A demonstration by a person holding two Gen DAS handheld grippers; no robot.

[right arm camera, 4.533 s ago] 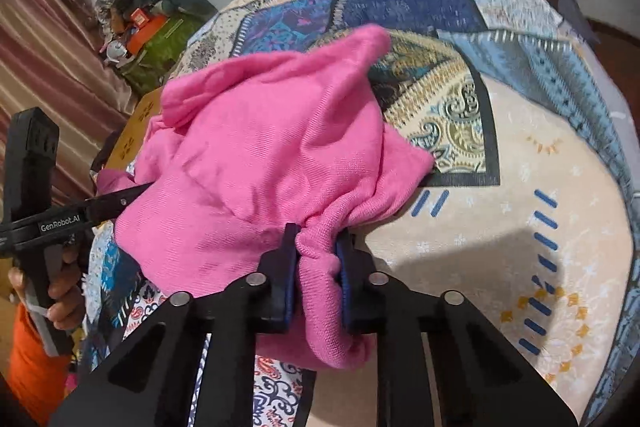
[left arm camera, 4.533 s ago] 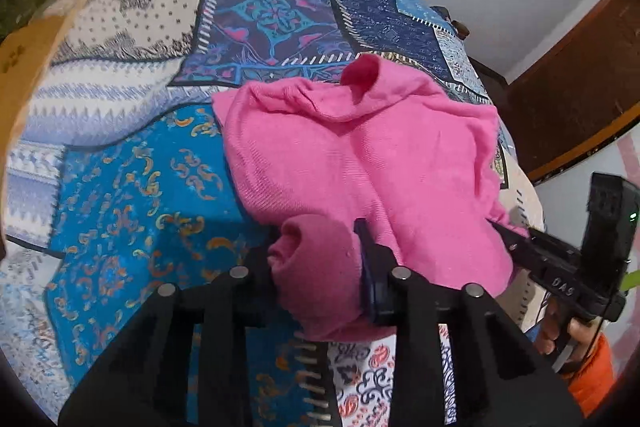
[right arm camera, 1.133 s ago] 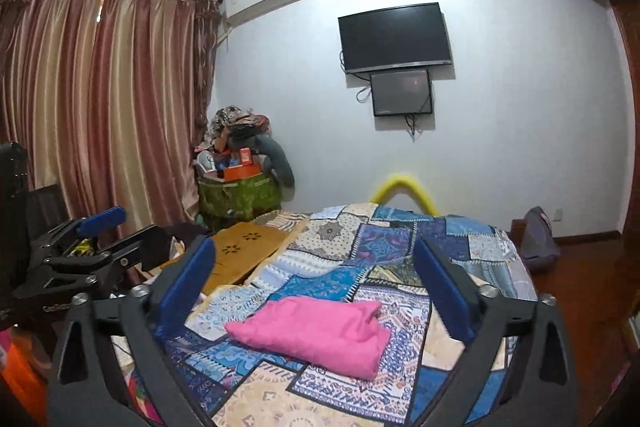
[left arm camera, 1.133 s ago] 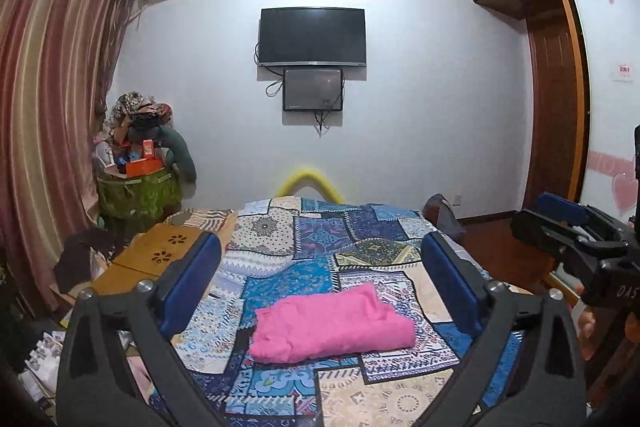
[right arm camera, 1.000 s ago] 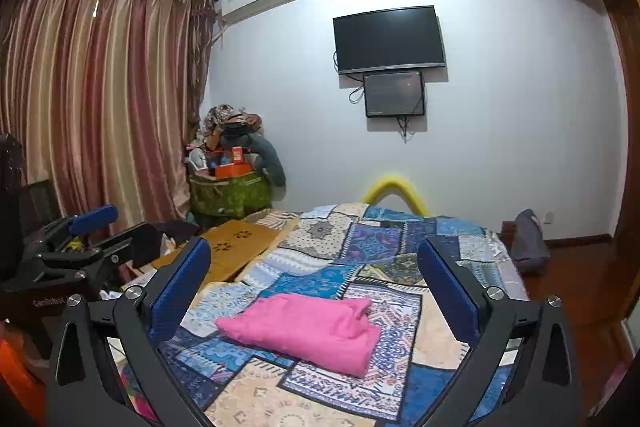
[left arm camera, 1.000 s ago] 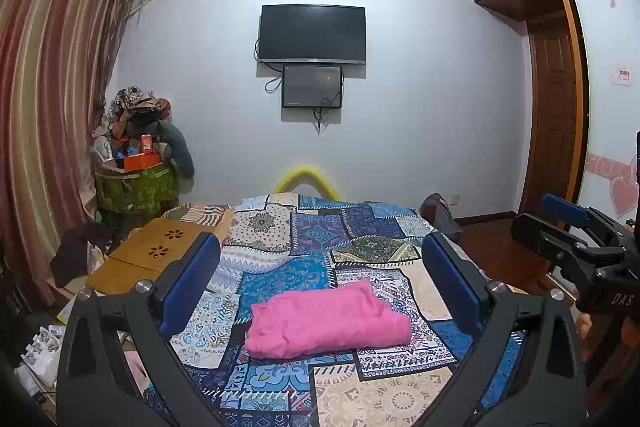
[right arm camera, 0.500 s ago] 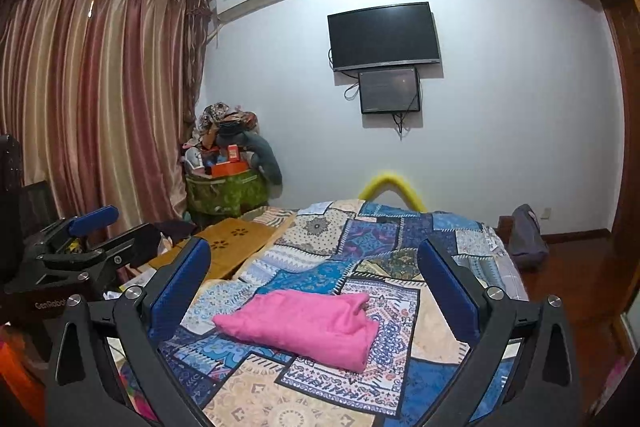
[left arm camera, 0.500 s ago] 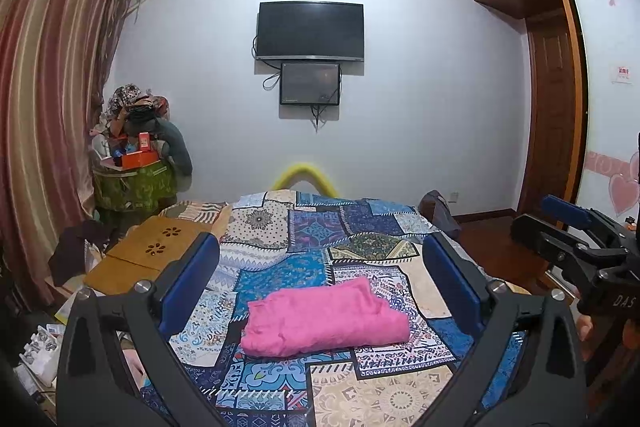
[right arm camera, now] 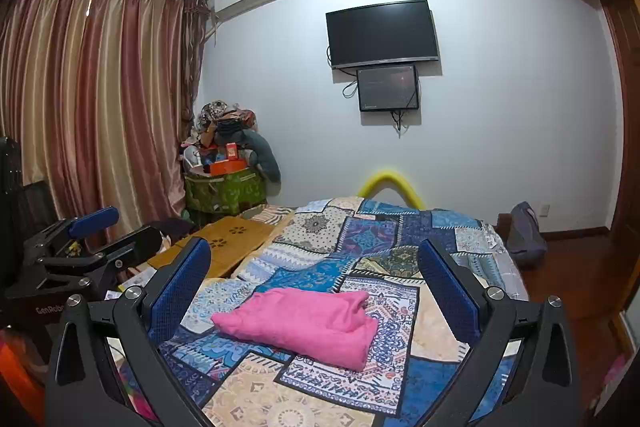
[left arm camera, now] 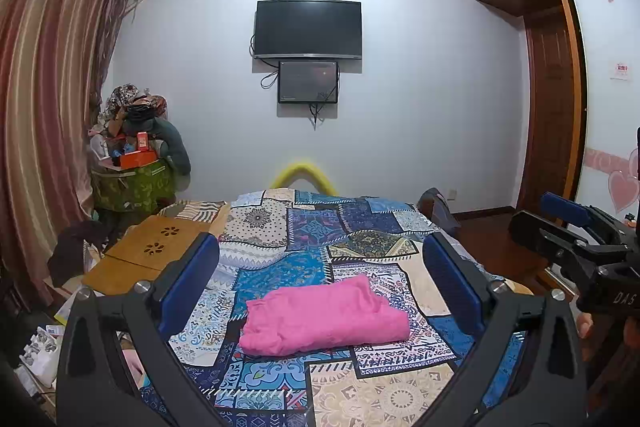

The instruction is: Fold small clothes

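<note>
Your left tongs (left arm camera: 320, 283) stand wide apart and hold nothing; their blue-padded fingers (left arm camera: 188, 283) frame the pink garment (left arm camera: 324, 315) from well back. Your right tongs (right arm camera: 314, 281) are spread just as wide and are empty too, raised above the near end of the bed (right arm camera: 436, 331).

The pink garment lies folded into a compact, roughly rectangular bundle on the patchwork bedspread (left arm camera: 300, 227), near the foot of the bed and apart from both tongs. In the right wrist view its thick folded edge faces you, and a small raised corner shows at its far right end. In the left wrist view the bundle is rounded along its near edge, with a crease running across the top.

Each pair of tongs shows in the other's view: your right ones at the right border of the left wrist view, with fingertips of your hand (left arm camera: 584, 325) just below them, and your left ones at the left border of the right wrist view.

Beyond the bed, a dark television (left arm camera: 308, 29) hangs on the white wall with a smaller screen (left arm camera: 308, 81) just under it. A wooden lap desk (right arm camera: 228, 239) sits at the bed's left side, near a green bin (right arm camera: 224, 193) heaped with things beside the striped curtains (right arm camera: 92, 107)
</note>
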